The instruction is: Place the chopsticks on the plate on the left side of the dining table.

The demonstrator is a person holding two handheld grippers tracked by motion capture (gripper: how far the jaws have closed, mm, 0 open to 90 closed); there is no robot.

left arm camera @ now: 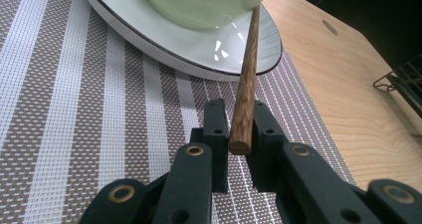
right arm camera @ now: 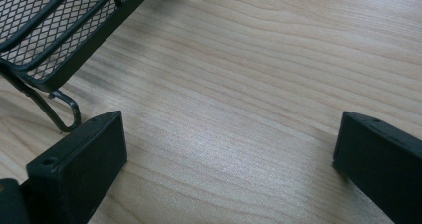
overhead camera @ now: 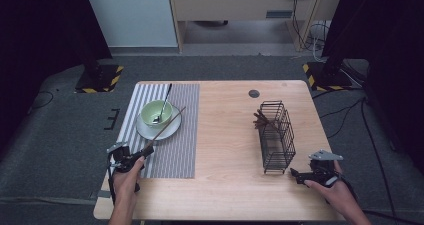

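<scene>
A wooden chopstick [overhead camera: 167, 125] slants from the left gripper [overhead camera: 146, 151] up to the rim of a green bowl [overhead camera: 152, 114], which sits on a white plate [overhead camera: 172, 129]. In the left gripper view the jaws [left arm camera: 239, 108] are shut on the chopstick [left arm camera: 247, 79] near its blunt end, just above the striped placemat [left arm camera: 74, 109]. A spoon [overhead camera: 164, 102] rests in the bowl. The right gripper [overhead camera: 295, 175] lies low over the table by the near end of a black wire basket [overhead camera: 276, 135]. Its jaws [right arm camera: 229, 149] stand wide open with only bare wood between them.
The basket [right arm camera: 59, 35] holds several brown sticks [overhead camera: 261, 119] at its far end, and its wire foot sits close to one right jaw. The wooden table [overhead camera: 225, 185] has a small round hole [overhead camera: 254, 93] at the back. Dark stands flank the table's far corners.
</scene>
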